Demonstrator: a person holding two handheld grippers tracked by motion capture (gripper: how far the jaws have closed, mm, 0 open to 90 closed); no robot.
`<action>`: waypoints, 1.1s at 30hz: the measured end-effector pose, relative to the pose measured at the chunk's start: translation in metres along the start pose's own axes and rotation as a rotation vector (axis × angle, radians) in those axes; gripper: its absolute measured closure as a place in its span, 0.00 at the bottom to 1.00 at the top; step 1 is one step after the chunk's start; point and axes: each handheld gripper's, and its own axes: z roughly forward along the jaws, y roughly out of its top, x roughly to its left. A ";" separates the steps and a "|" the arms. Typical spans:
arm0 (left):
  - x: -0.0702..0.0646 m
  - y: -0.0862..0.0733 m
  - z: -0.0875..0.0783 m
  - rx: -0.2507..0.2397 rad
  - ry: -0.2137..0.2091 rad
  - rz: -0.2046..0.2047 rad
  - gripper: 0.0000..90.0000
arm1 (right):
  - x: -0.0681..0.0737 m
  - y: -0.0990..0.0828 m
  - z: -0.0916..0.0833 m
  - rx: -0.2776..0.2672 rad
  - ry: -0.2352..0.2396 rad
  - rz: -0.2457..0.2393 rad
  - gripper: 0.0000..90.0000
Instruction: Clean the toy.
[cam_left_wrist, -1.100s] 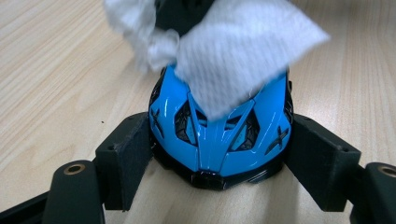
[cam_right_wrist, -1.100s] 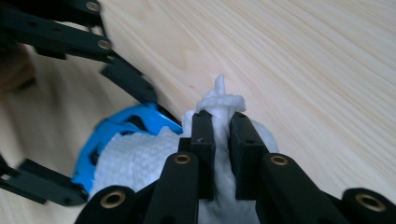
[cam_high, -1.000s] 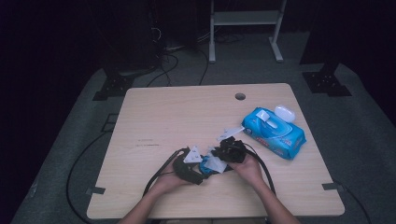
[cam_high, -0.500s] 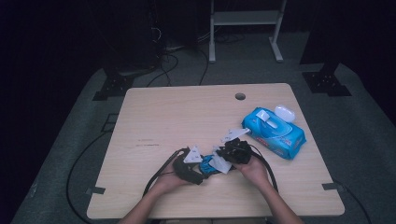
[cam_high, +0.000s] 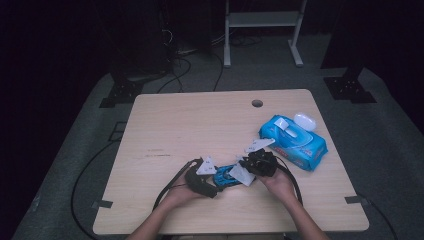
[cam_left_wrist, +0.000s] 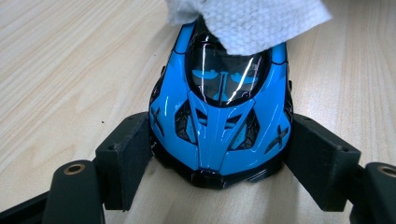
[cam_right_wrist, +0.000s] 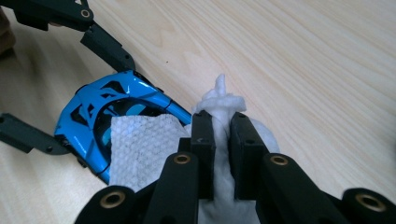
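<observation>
Seen from the high view, a person's two hands work near the front edge of a wooden table (cam_high: 165, 130), the left gripper (cam_high: 202, 181) and right gripper (cam_high: 257, 164) meeting over a small blue toy car (cam_high: 225, 176); a blue pack of wipes (cam_high: 295, 142) lies just beyond the right gripper. In the left gripper view, the black jaws clamp the blue toy car by its sides at one end, while a white wipe (cam_left_wrist: 252, 21) rests on its dark canopy. In the right gripper view, the jaws are pressed nearly together, pinching the bunched white wipe, a flap of which drapes over the car's roof.
</observation>
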 end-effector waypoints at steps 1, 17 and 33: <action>0.000 0.000 0.000 0.002 0.000 0.002 0.28 | -0.003 -0.002 -0.004 0.013 -0.013 -0.002 0.90; 0.000 0.000 0.000 -0.004 -0.005 -0.009 0.28 | -0.016 -0.023 -0.028 0.032 -0.081 0.022 0.90; 0.001 0.000 0.002 -0.006 -0.007 -0.014 0.28 | -0.021 -0.018 -0.019 -0.002 -0.070 0.042 0.90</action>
